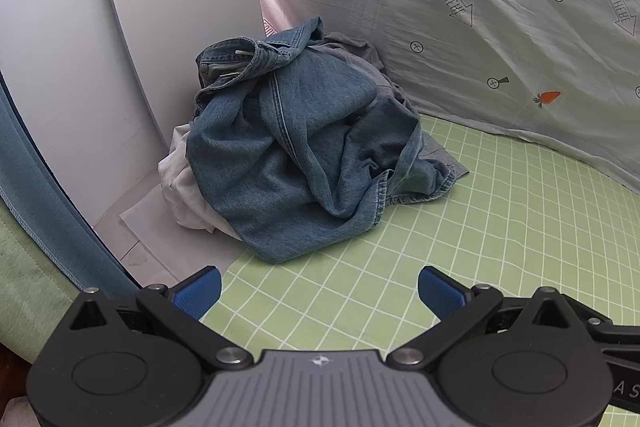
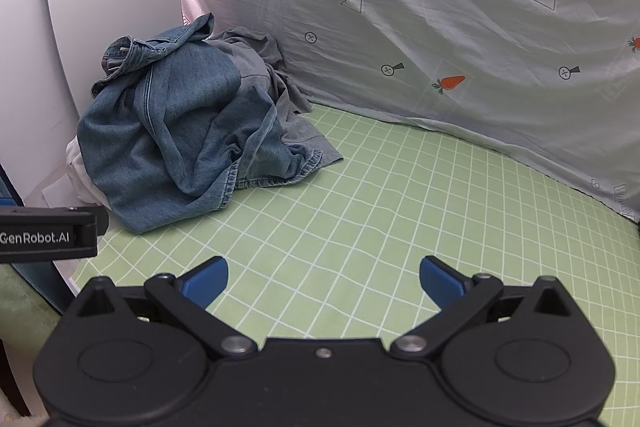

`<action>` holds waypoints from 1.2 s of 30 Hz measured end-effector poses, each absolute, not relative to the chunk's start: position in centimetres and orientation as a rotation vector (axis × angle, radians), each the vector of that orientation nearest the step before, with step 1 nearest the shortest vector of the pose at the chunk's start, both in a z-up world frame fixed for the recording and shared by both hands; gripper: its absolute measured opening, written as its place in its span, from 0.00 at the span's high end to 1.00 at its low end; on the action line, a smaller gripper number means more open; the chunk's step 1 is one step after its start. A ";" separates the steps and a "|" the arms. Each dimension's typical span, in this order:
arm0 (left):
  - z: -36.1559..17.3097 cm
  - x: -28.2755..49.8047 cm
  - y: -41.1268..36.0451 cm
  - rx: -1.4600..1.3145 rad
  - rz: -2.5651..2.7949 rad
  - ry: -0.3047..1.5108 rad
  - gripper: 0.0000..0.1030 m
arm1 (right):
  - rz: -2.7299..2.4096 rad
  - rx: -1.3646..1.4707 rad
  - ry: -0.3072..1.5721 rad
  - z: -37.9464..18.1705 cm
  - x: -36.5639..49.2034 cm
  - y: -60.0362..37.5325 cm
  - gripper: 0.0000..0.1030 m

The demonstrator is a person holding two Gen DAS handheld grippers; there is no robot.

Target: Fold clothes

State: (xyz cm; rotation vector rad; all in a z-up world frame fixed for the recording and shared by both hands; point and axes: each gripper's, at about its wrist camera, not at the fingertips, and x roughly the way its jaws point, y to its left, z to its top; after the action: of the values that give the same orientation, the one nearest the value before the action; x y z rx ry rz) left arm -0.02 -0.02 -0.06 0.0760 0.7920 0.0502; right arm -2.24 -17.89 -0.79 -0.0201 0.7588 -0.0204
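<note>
Green checked sheet covers the work surface, with a pale printed cloth showing carrots and arrows hung as a backdrop along the far side and a white rounded panel leaning in the left corner. Against that corner sits the heap of clothes: a blue denim garment crumpled on top, a grey garment behind and under it, and a white garment poking out at the lower left, beside some sheets of white paper on the surface.

Both claws are spread wide with nothing between the pads. The left gripper hangs near the heap's front edge, angled down at it; the right gripper is over bare sheet, well apart from the clothes.

Folding has not begun, by my reading. The sensible start is to take the denim alone by a hem or the waistband, lift it clear of the grey and white pieces, and spread it flat on the open sheet to the right. A deep bite into the folds risks catching two garments together. The panel and backdrop crowd the heap, so pulling toward the open side looks safest
</note>
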 end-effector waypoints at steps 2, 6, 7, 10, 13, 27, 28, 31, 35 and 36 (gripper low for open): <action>-0.2 -0.1 -0.1 0.074 0.050 0.793 0.00 | -0.020 -0.019 0.759 -0.9 -2.3 -17.8 0.00; 0.1 -0.2 -0.2 0.075 0.050 0.801 0.00 | -0.019 -0.019 0.761 -1.3 -2.4 -17.4 0.00; 0.3 -0.1 -0.2 0.075 0.049 0.803 0.00 | -0.019 -0.019 0.762 -1.3 -2.4 -17.4 0.00; 0.5 0.1 -0.1 0.075 0.047 0.809 0.00 | -0.019 -0.019 0.767 -0.9 -2.2 -17.9 0.00; 0.5 0.3 0.0 0.077 0.047 0.813 0.00 | -0.019 -0.018 0.768 -0.9 -2.3 -17.9 0.00; 0.2 0.2 -0.2 0.083 0.055 0.813 0.00 | -0.016 -0.020 0.772 -0.9 -2.4 -18.1 0.00; 0.2 0.2 -0.3 0.084 0.055 0.814 0.00 | -0.017 -0.020 0.772 -0.9 -2.4 -18.1 0.00; 0.0 0.1 -0.4 0.087 0.053 0.812 0.00 | -0.021 -0.020 0.773 -1.0 -2.3 -18.1 0.00; -0.2 0.1 -0.4 0.092 0.050 0.814 0.00 | -0.021 -0.019 0.775 -1.0 -2.2 -18.1 0.00; -0.2 0.0 -0.5 0.093 0.051 0.814 0.00 | -0.021 -0.018 0.775 -1.0 -2.3 -18.1 0.00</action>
State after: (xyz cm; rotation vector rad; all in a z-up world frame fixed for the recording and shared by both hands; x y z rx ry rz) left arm 0.04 -0.49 -0.21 0.0934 0.8135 0.0512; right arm -2.28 -18.14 -1.03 -0.0182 0.7752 -0.0214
